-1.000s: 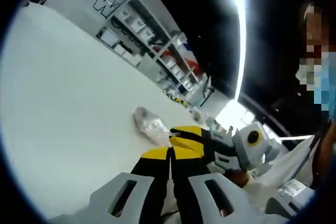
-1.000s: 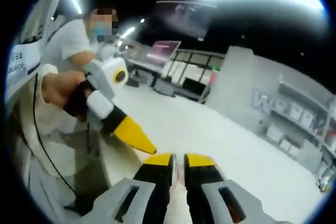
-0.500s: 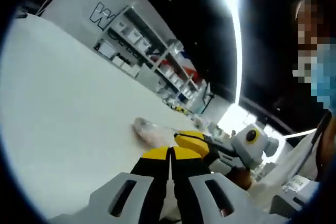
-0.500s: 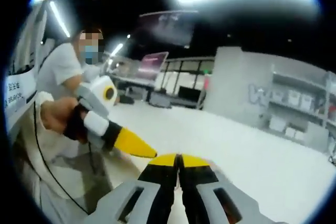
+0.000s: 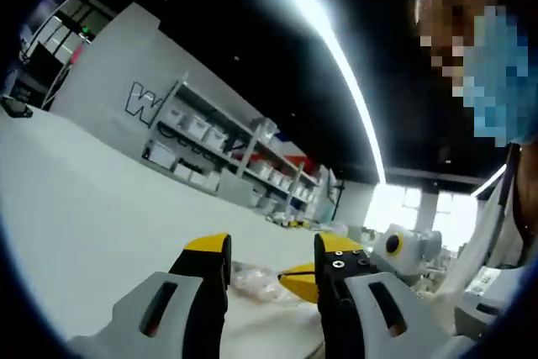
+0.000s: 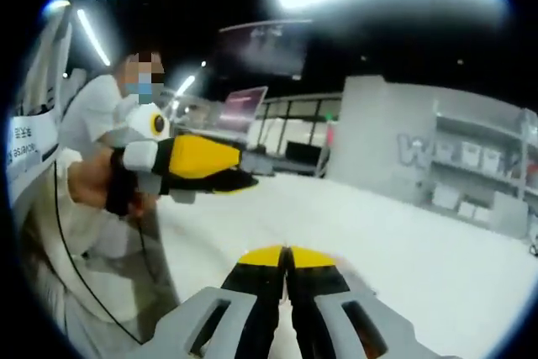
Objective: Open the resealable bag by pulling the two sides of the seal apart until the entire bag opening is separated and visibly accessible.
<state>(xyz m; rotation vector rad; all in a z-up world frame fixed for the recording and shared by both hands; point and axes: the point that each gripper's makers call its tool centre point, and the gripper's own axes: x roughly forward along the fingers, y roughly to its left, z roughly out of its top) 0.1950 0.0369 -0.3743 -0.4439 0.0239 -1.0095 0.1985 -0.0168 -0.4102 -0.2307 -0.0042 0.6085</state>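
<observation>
Left tool (image 5: 269, 271) spread wide, bag (image 5: 256, 279) (clear) between jaws

Lab or workshop hall, grey wall with large lettering (image 5: 139, 103), open metal shelving stacked with white bins (image 5: 214, 153), dark ceiling with long strip lights (image 5: 336, 56), broad white worktable (image 5: 76, 208)

Left gripper (image 5: 269, 262) fingers spread apart, right gripper (image 6: 286, 256) fingers pressed together, hand (image 6: 101, 187) gripping left handle

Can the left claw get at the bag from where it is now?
Probably yes. The left claw stands open, and the bag lies on the white table just beyond its jaws; only the right claw's yellow tip crowds one side.
</observation>
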